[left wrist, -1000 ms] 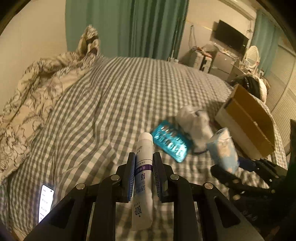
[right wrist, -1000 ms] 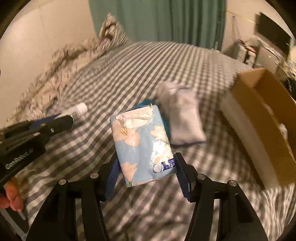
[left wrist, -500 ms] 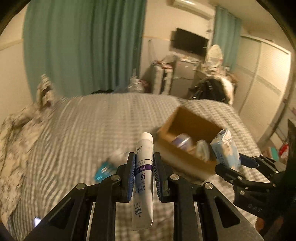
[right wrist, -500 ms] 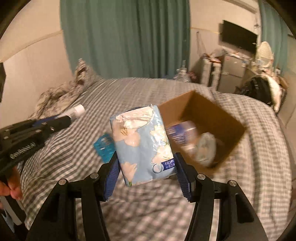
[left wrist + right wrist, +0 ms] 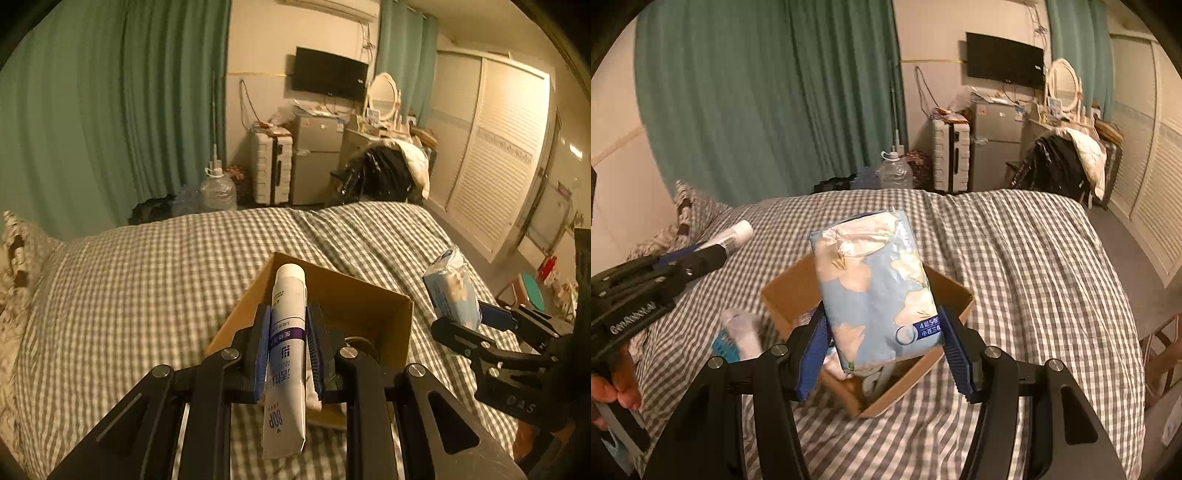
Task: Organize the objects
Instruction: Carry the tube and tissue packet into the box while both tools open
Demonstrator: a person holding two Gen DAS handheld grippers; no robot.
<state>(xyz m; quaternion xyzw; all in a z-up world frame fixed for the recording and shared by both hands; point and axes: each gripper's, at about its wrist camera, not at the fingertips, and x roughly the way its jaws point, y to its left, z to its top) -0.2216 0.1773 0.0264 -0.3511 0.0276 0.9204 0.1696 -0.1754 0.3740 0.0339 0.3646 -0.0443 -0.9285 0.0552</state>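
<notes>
My left gripper (image 5: 287, 341) is shut on a white tube with a purple band (image 5: 288, 325) and holds it over the near edge of an open cardboard box (image 5: 402, 325) on the checked bed. My right gripper (image 5: 882, 332) is shut on a blue flowered tissue pack (image 5: 875, 288) and holds it above the same box (image 5: 783, 295). The box holds a few items, mostly hidden. The tissue pack also shows in the left wrist view (image 5: 452, 291), and the tube in the right wrist view (image 5: 737, 234). A white pouch (image 5: 742, 328) and a teal blister pack (image 5: 722, 349) lie left of the box.
A grey checked duvet (image 5: 1034, 258) covers the bed. A rumpled patterned quilt (image 5: 14, 258) lies at the left. Beyond the bed stand green curtains (image 5: 110, 110), a suitcase, a small fridge (image 5: 314, 158), a water jug and a chair with clothes. A wardrobe (image 5: 491, 158) is on the right.
Both grippers have swung right with their loads, from over the loose items on the bed to over the cardboard box. The grips have not changed.
</notes>
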